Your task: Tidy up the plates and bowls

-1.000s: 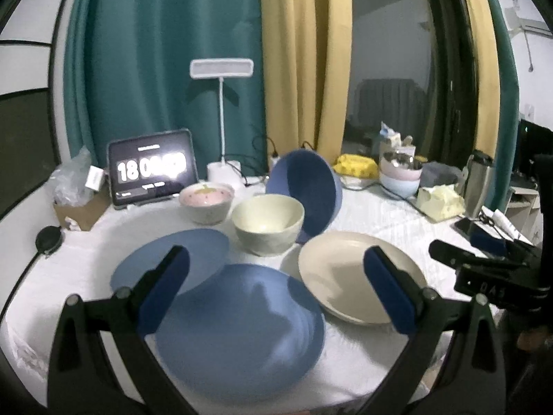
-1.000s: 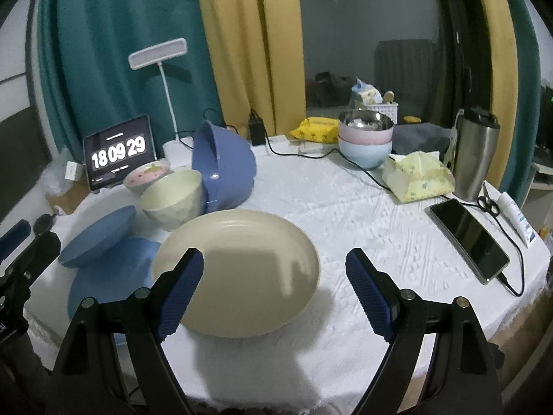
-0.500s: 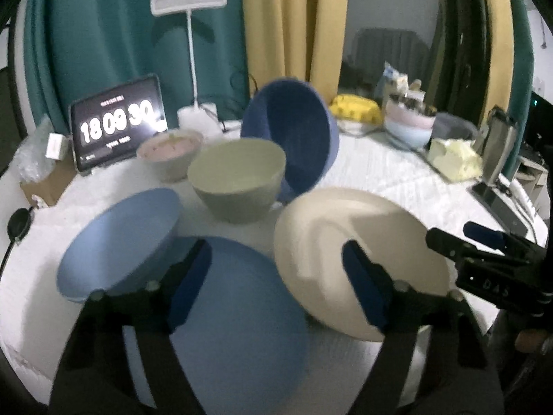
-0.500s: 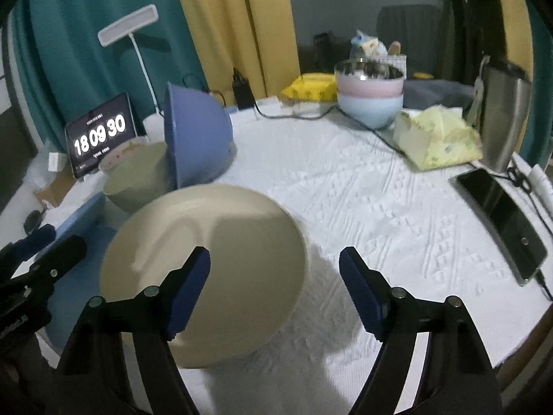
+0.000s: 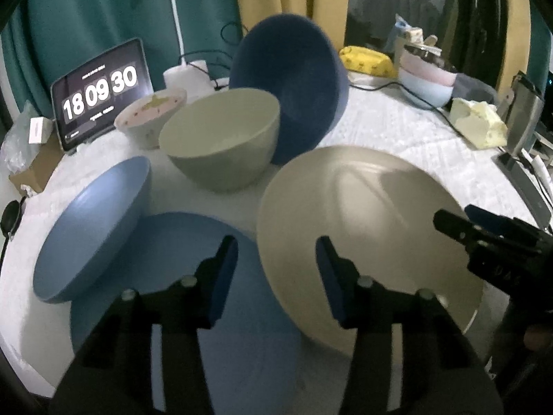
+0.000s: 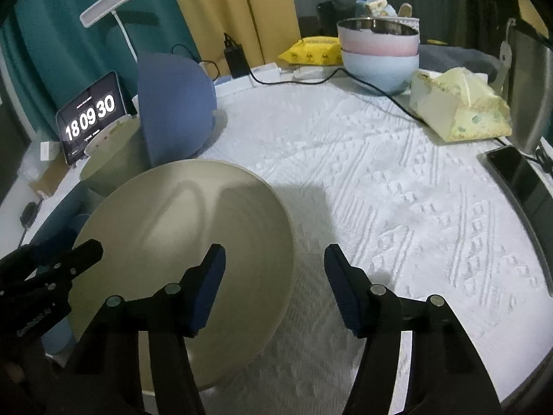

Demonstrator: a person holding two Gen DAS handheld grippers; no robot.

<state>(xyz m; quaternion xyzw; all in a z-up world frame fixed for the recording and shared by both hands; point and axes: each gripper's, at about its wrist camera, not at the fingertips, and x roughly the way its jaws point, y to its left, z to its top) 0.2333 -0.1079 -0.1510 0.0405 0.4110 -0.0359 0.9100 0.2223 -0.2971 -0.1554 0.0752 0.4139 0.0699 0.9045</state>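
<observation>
A cream plate lies at the front of the white tablecloth. To its left, a large blue plate lies flat with a lighter blue plate leaning on it. Behind stand a cream bowl, a tilted dark blue bowl and a small pink bowl. My left gripper hovers over the gap where the blue and cream plates meet; its jaws are closing, pads touching nothing. My right gripper straddles the cream plate's right rim, jaws closing, pads clear of it.
At the back left a tablet clock stands beside a lamp base. Far right are stacked pink and pale blue bowls, a tissue pack, a steel flask, a phone and a black cable.
Both grippers have come forward and down toward the plates, and both pairs of jaws have narrowed. The plates and bowls stay in place.
</observation>
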